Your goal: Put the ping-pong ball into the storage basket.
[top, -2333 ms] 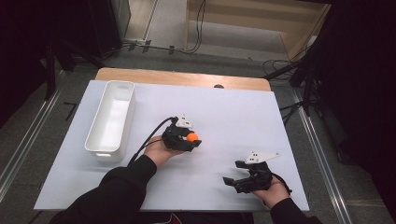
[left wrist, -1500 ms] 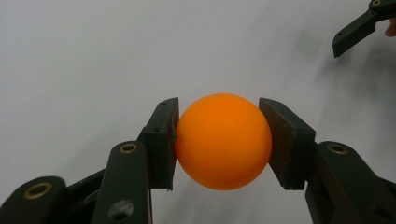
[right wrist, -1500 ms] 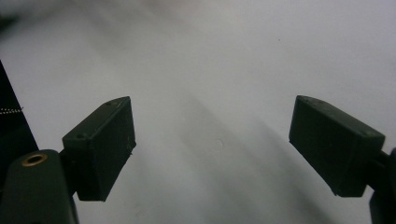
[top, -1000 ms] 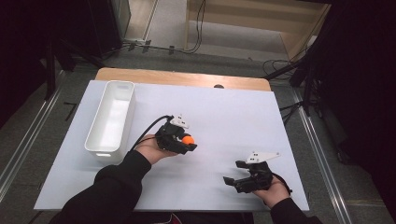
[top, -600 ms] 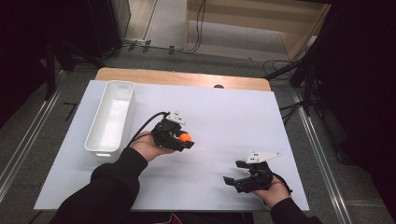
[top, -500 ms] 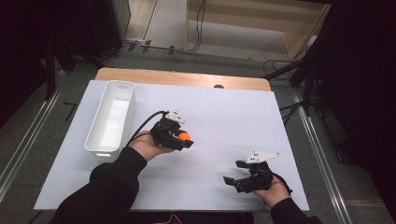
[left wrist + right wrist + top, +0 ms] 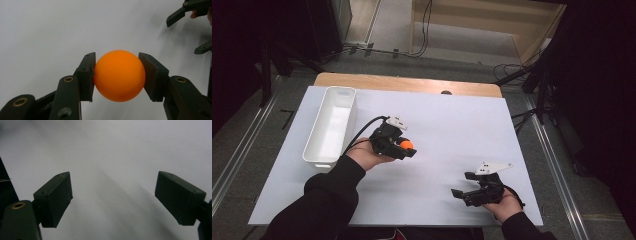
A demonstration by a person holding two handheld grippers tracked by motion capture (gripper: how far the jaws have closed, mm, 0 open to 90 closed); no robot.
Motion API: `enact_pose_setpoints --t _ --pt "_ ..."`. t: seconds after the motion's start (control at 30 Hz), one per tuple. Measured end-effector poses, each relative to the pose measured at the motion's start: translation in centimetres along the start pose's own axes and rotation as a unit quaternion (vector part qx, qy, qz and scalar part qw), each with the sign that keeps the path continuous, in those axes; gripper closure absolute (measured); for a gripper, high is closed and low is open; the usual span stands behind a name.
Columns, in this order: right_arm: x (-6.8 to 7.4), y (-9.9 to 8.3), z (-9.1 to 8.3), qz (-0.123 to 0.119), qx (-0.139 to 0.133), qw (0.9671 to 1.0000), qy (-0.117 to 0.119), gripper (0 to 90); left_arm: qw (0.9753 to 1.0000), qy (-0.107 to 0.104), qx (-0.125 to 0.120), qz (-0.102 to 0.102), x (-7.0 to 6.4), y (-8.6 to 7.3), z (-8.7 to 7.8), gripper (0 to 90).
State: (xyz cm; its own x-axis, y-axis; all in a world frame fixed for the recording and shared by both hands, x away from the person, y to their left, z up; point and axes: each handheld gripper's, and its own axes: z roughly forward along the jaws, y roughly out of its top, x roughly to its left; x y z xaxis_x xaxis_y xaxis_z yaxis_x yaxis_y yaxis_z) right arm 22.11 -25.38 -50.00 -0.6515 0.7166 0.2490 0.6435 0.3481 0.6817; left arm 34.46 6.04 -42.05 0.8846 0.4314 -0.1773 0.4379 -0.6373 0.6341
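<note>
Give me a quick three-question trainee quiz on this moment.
1. True or false: the left gripper is shut on the orange ball.
2. How do the right gripper's jaws stand? A) wide apart, nothing between them B) clamped on a ball
3. Fill in: the white bin sits to the ___ of the left gripper in the high view.

Key: 1 true; 2 A; 3 left.

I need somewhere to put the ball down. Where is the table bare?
Bare white table lies between the left hand-held gripper holding the orange ball and the right hand-held gripper. The white bin crowds the left side.
</note>
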Motion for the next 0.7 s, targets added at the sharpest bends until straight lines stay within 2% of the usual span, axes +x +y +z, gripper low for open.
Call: enact_pose_setpoints --t 0.17,0.37,0.7 --pt "0.0 0.0 0.0 -0.001 -0.001 1.0000 0.000 13.1 1.0000 -0.001 0.004 -0.006 0.1 0.1 -0.5 50.4" --pt "0.0 0.0 0.0 0.000 0.000 1.0000 -0.001 13.1 0.9999 0.012 0.006 -0.001 0.1 0.3 -1.3 50.4" --pt "0.0 0.0 -0.1 0.002 0.001 1.0000 -0.002 13.2 0.9998 0.017 0.004 -0.004 0.5 0.3 -2.3 50.4"
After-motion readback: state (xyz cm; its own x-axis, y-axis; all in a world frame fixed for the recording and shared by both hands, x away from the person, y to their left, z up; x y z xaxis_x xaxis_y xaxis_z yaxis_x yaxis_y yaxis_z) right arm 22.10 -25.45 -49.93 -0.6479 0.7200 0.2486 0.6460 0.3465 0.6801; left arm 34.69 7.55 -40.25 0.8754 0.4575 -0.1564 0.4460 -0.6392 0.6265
